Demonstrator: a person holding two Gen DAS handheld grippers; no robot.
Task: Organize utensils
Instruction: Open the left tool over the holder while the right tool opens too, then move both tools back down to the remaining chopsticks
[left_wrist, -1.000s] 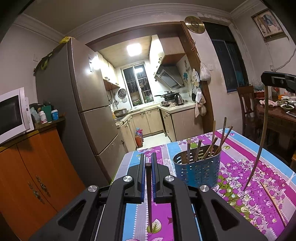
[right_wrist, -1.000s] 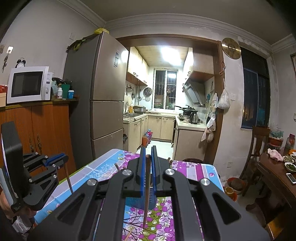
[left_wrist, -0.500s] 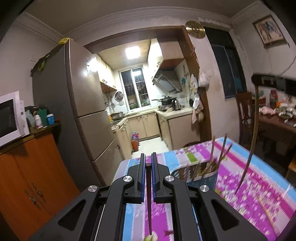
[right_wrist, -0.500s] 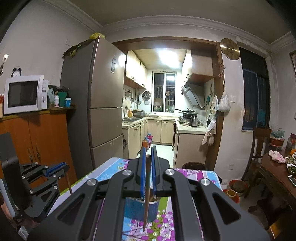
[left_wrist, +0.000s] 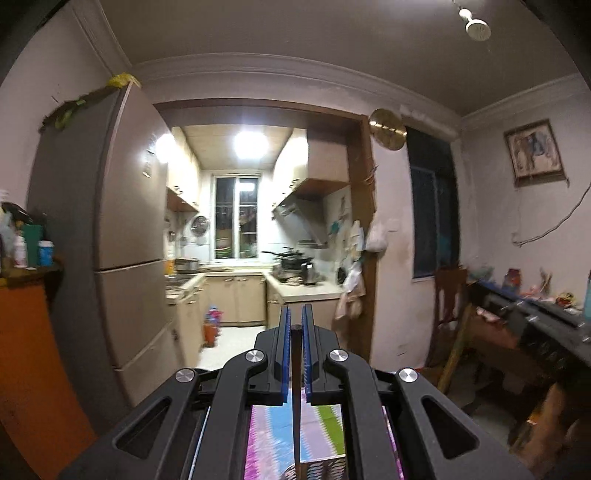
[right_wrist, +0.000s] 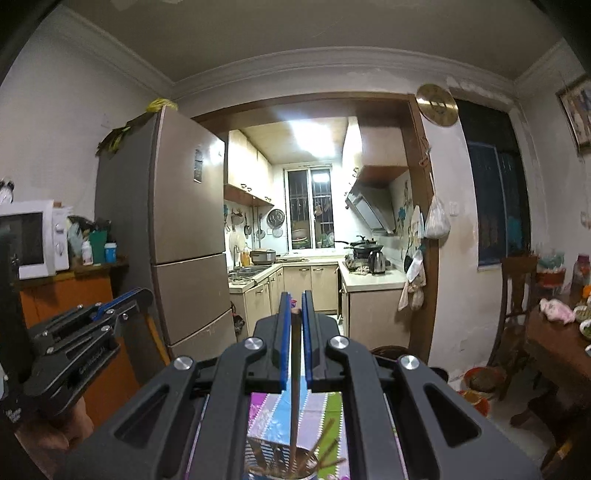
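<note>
My left gripper (left_wrist: 295, 319) is shut on a chopstick (left_wrist: 296, 406) that hangs straight down between its blue pads. The rim of the blue perforated utensil holder (left_wrist: 317, 470) shows just below its tip. My right gripper (right_wrist: 295, 304) is shut on another chopstick (right_wrist: 294, 398), which hangs down over the holder (right_wrist: 273, 452); its tip reaches the rim among several chopsticks standing inside. The left gripper (right_wrist: 122, 301) shows at the left of the right wrist view, and the right gripper (left_wrist: 491, 291) at the right of the left wrist view.
The holder stands on a floral tablecloth (right_wrist: 314, 406). A tall fridge (right_wrist: 184, 229) and an orange cabinet (right_wrist: 62, 295) with a microwave (right_wrist: 26, 240) stand to the left. A wooden chair (right_wrist: 517, 295) and a cluttered table (right_wrist: 554, 339) stand to the right. The kitchen lies ahead.
Both grippers have risen and moved over the holder, each keeping its chopstick. The table has dropped out of most of both views, and the holder now lies directly below.
</note>
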